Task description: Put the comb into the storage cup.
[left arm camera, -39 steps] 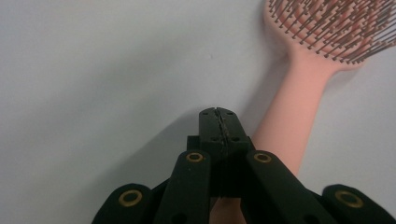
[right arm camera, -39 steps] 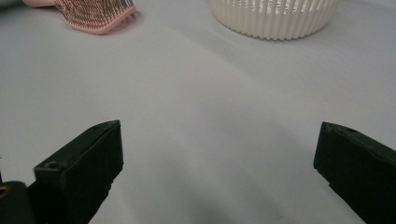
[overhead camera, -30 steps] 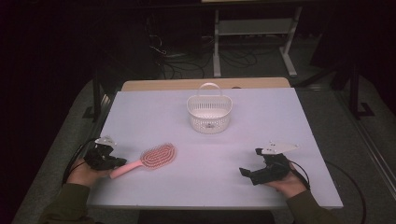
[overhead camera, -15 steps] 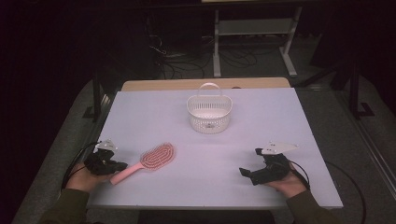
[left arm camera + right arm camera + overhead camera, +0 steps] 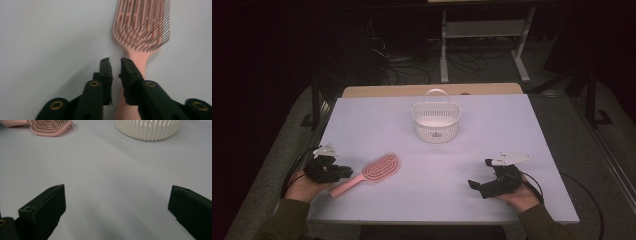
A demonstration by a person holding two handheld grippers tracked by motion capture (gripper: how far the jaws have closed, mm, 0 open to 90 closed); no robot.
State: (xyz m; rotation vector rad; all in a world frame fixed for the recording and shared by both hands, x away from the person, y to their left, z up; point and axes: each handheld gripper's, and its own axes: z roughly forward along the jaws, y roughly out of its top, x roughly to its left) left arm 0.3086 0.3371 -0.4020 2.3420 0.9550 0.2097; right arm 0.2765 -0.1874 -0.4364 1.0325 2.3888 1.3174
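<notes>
Left gripper view: fingers (image 5: 106, 75) opening above hairbrush (image 5: 142, 27).

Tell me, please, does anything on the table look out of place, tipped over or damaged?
Nothing stands out. The pink plastic hairbrush lies flat, bristles up, on the white table, and the white slotted plastic basket stands upright with its handle raised.
</notes>
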